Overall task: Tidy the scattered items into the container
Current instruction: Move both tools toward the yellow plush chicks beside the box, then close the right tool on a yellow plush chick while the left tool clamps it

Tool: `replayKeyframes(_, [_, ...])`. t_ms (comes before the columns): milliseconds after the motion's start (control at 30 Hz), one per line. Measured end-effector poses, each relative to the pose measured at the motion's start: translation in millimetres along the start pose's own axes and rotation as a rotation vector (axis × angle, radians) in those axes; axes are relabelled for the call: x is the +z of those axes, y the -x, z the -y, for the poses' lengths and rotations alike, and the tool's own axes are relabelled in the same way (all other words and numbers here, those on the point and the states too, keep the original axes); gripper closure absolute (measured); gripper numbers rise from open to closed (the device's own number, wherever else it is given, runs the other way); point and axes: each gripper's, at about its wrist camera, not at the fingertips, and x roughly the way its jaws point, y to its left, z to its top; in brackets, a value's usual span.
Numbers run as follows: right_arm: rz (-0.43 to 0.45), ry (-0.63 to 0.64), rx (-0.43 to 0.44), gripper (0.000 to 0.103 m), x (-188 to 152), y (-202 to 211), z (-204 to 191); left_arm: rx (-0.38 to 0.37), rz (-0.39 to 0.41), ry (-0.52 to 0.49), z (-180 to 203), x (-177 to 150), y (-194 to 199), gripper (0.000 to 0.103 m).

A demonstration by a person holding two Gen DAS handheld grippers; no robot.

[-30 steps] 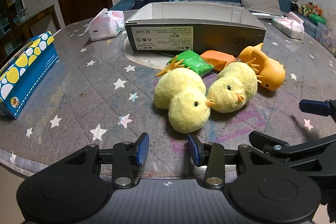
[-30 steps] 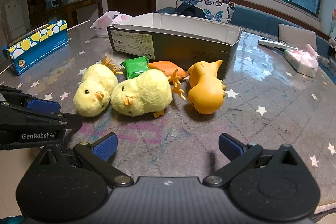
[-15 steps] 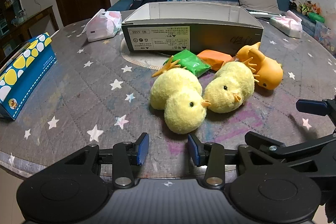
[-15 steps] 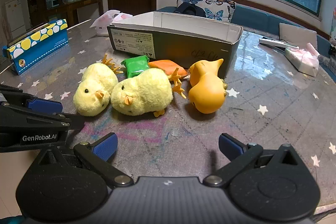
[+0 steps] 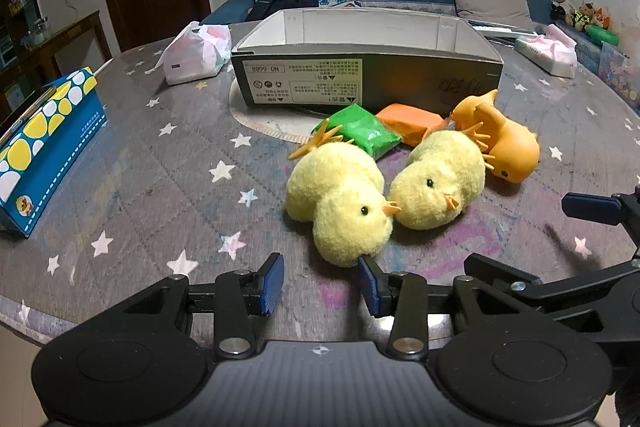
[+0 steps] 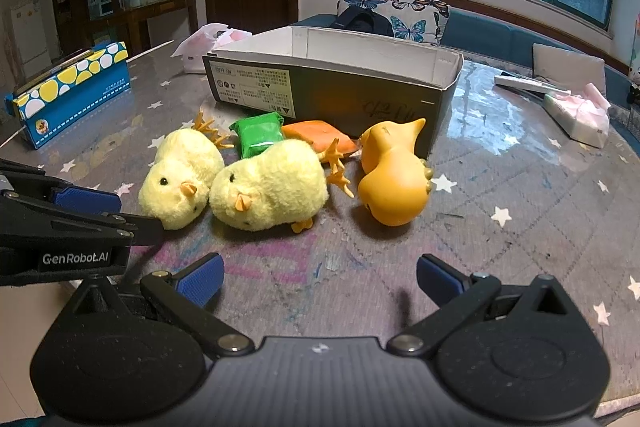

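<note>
Two yellow plush chicks lie side by side on the table, one on the left [image 5: 340,199] [image 6: 180,179] and one on the right [image 5: 438,183] [image 6: 272,183]. Behind them lie a green packet [image 5: 364,133] [image 6: 258,137], an orange packet [image 5: 412,119] [image 6: 320,137] and an orange rubber duck [image 5: 504,143] [image 6: 394,179]. An open dark cardboard box [image 5: 366,83] [image 6: 332,87] stands behind them. My left gripper [image 5: 320,285] is open and empty just in front of the left chick. My right gripper [image 6: 318,277] is open wide and empty, a little short of the toys.
A blue and yellow spotted tissue box [image 5: 44,143] [image 6: 70,93] sits at the table's left. A white and pink bag [image 5: 196,53] lies left of the box. A tissue pack [image 5: 548,53] [image 6: 580,113] lies at the far right. A sofa stands behind the table.
My left gripper has moved forward a little toward the left chick, which now sits closer to its fingertips. The right gripper has barely moved. No object has shifted.
</note>
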Motion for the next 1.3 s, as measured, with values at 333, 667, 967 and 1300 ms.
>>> replayKeyframes(333, [-0.002,0.015,0.029,0.000,6.5,-4.1,-2.4,-0.046,0.015,-0.022,-3.1,11.5,5.6,0.060])
replayKeyframes(667, [0.026,0.046,0.081,0.000,18.3,1.7,-5.2,-0.067,0.070,-0.028,-17.5,30.2,21.8,0.060])
replayKeyframes(967, [0.046,0.083,0.138,0.000,27.4,1.4,-17.4,-0.079,0.024,-0.004,-29.3,32.5,12.7,0.060])
replayKeyframes(1300, [0.064,0.173,0.249,0.005,37.0,-4.0,-45.9,-0.036,0.027,0.046,-53.2,38.7,11.7,0.060])
